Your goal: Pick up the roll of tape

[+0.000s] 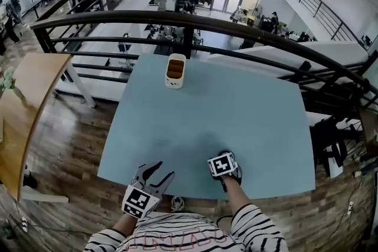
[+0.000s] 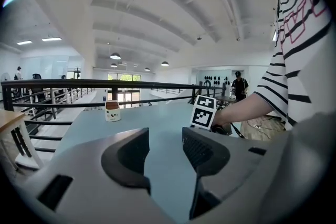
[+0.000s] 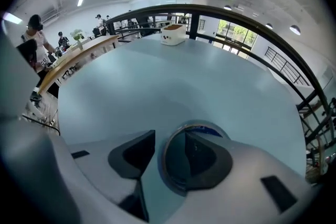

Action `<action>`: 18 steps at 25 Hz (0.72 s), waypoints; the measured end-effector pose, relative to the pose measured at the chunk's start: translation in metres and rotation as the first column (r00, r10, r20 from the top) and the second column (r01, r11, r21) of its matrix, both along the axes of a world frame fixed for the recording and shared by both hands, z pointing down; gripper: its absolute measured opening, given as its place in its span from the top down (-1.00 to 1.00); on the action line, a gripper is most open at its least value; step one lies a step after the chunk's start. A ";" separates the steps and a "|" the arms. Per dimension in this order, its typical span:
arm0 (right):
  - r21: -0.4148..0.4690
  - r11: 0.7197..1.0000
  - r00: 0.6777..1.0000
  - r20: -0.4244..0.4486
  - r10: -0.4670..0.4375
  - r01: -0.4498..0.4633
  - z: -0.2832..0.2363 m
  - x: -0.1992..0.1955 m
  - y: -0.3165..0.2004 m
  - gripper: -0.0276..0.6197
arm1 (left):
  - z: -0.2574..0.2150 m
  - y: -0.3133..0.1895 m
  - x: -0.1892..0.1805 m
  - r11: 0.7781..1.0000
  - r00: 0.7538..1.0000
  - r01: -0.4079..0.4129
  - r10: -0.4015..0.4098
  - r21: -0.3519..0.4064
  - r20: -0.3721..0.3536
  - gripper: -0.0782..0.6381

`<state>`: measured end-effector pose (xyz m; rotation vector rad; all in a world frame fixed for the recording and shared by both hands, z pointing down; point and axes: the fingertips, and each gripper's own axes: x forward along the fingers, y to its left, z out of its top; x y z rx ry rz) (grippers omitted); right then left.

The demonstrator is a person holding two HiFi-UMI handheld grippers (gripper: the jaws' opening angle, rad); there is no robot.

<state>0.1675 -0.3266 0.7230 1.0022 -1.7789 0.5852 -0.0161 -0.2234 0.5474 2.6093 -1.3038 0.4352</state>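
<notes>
The roll of tape [image 3: 206, 127], clear with a blue inner rim, lies flat on the light blue table [image 1: 248, 109] near its front edge. My right gripper [image 3: 169, 148] stands over it, open. One jaw reaches down inside the roll's hole and the other stays outside, so the roll's wall sits between them. In the head view my right gripper [image 1: 224, 166] hides the roll. My left gripper [image 1: 157, 174] hovers at the table's front edge, open and holding nothing; in the left gripper view [image 2: 165, 147] only table shows between its jaws.
A small white container [image 1: 175, 70] with brown contents stands at the table's far edge. A black railing [image 1: 195, 23] runs behind the table. A wooden table [image 1: 29, 103] is at the left. The person's striped sleeve [image 1: 254, 227] lies behind my right gripper.
</notes>
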 end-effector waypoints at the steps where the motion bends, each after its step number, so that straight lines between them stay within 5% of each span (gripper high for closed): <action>1: -0.023 1.000 1.000 -0.016 -0.003 0.002 0.003 0.000 0.001 0.33 | 0.000 -0.002 0.000 1.000 1.000 -0.008 0.008 0.001 -0.002 0.29; 10: -0.107 0.994 0.986 -0.157 -0.049 0.033 0.013 0.003 0.004 0.50 | -0.009 -0.019 -0.022 0.996 0.996 -0.085 0.085 0.010 -0.005 0.29; 14: -0.078 0.996 0.985 -0.165 -0.058 0.045 0.012 -0.004 0.002 0.55 | -0.016 -0.023 -0.037 0.992 0.993 -0.121 0.121 0.019 0.001 0.29; 18: -0.065 0.998 0.985 -0.175 0.008 -0.020 0.010 0.004 0.009 0.57 | -0.018 -0.029 -0.048 0.990 0.990 -0.138 0.138 0.030 0.012 0.29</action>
